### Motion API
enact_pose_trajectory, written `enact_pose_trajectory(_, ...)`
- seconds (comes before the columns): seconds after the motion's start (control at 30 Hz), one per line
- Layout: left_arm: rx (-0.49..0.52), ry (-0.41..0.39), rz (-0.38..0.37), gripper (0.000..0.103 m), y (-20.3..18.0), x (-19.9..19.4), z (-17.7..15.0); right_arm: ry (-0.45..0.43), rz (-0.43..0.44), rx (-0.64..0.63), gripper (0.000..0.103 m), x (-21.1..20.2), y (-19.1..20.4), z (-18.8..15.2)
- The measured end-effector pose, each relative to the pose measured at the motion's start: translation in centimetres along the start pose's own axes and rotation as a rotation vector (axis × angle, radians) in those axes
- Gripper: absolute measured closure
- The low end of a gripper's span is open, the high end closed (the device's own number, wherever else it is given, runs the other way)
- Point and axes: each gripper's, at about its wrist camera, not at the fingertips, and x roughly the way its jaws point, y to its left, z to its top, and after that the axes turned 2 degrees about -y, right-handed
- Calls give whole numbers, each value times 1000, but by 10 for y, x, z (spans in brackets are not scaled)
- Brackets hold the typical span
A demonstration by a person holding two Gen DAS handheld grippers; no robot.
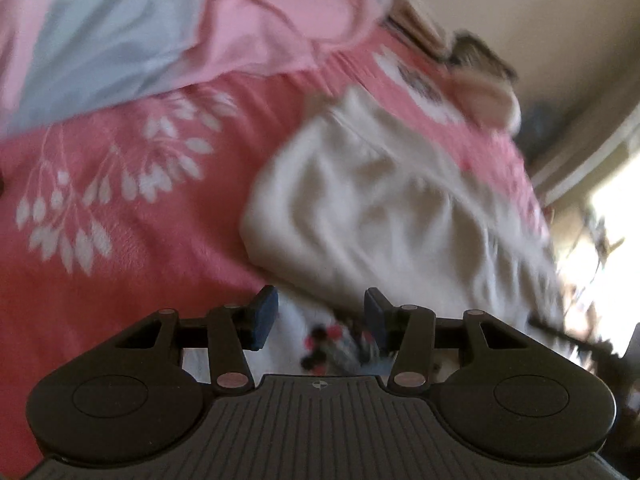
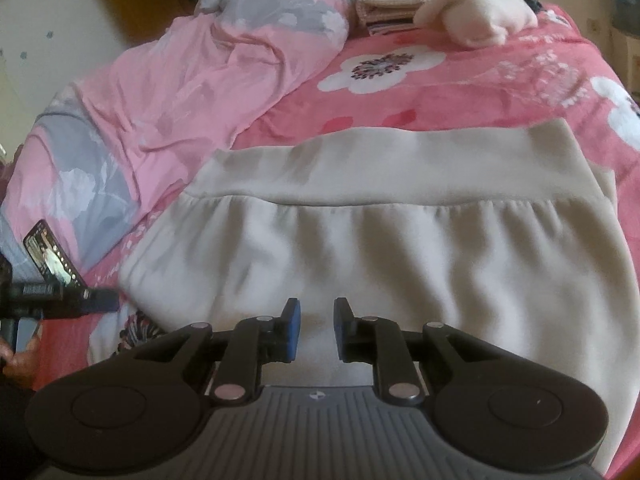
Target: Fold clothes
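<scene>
Spread flat on a pink floral bedspread (image 2: pixel 460 92), a cream garment (image 2: pixel 360 240) with a wide waistband fills the middle of the right wrist view, its band running from 9 to 3 o'clock across the frame. At 6 o'clock the right gripper (image 2: pixel 317 330) hovers over the cloth's near edge, its blue pads a narrow gap apart with nothing pinched between them. At 9 o'clock the left gripper (image 2: pixel 100 298) reaches in beside the garment's left corner, a phone (image 2: pixel 50 254) mounted on it. A rumpled pink-and-grey quilt (image 2: pixel 180 92) lies at 10 o'clock; folded clothes (image 2: pixel 392 8) are stacked at 12 o'clock. In the blurred left wrist view the left gripper (image 1: pixel 320 318) stands moderately open and empty over the bedspread (image 1: pixel 140 220), with the garment (image 1: pixel 380 200) at 2 o'clock.
</scene>
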Motion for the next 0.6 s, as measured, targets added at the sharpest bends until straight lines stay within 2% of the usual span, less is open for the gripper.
enact_pose_trajectory(0.17,-262,-40,-64,56,23,22,12,2,-11,-20,83,-3,6,-2)
enact_pose_trajectory(0.23,-293,-55,-76,57,25,25,13,6,-15,-16,83,-4,6,-3)
enact_pose_trajectory(0.33,-303,-72,-75,65,28,23,11,18,-15,-11,83,-2,6,-5)
enact_pose_trajectory(0.4,-370,-70,-86,65,35,21,10,25,-15,-15,83,1,6,-6)
enact_pose_trajectory(0.47,-447,-64,-87,62,41,18,10,27,-15,-25,83,2,8,-6)
enact_pose_trajectory(0.5,-470,-66,-70,54,41,15,9,27,-15,-31,83,2,8,-6)
enact_pose_trajectory(0.6,-443,-97,-24,45,35,10,13,30,-18,-39,83,2,10,-7)
